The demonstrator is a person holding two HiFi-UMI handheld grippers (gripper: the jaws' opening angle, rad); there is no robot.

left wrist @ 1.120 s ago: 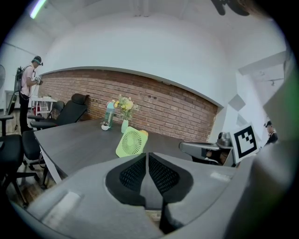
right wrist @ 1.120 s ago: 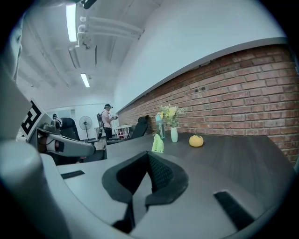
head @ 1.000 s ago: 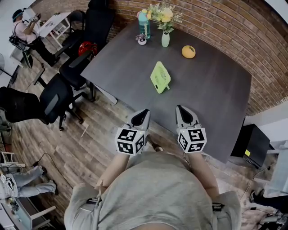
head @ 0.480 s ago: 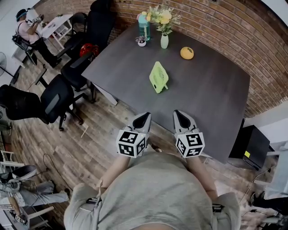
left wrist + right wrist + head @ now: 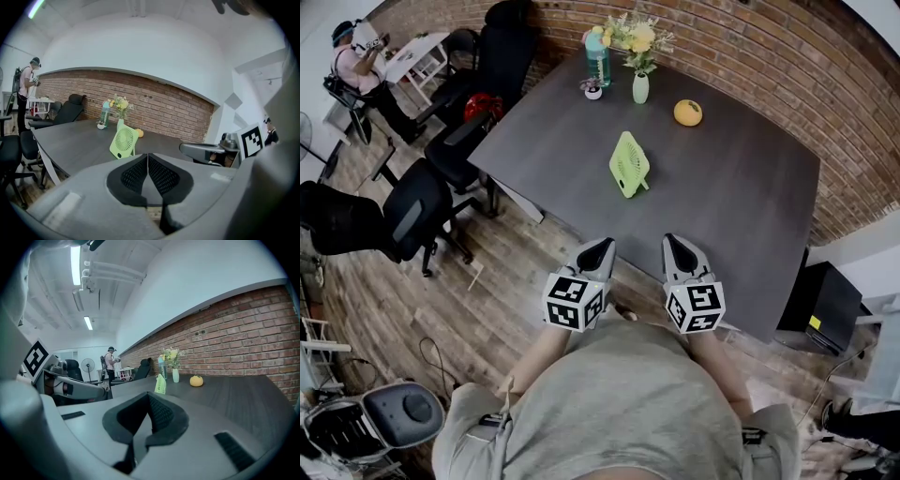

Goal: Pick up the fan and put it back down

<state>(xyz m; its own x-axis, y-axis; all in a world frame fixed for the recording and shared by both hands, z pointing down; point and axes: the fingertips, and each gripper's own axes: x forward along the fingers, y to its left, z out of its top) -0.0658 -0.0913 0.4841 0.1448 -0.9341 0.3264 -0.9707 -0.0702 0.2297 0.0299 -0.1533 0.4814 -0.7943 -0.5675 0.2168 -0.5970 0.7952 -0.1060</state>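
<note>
A small light-green fan [image 5: 629, 163] stands upright on the dark grey table [image 5: 741, 187], near its middle. The same fan [image 5: 123, 142] faces the left gripper view, and the fan [image 5: 160, 384] shows edge-on in the right gripper view. Both grippers hang at the table's near edge, well short of the fan. My left gripper [image 5: 598, 247] is shut with nothing between its jaws, and my right gripper [image 5: 677, 246] is shut and empty too. In the left gripper view the left gripper [image 5: 148, 156] has its pads pressed together; the right gripper [image 5: 149, 397] looks the same in its own view.
At the table's far end stand a flower vase [image 5: 640, 86], a blue bottle [image 5: 598, 56], a tiny pot [image 5: 593, 89] and an orange fruit [image 5: 688, 112]. Black office chairs [image 5: 412, 202] line the left side. A brick wall [image 5: 787, 56] runs behind. A person [image 5: 356, 52] stands far left.
Both grippers keep their place at the table's edge and stay shut. At lower left a person's legs have left the picture and a grey wheeled object now shows.
</note>
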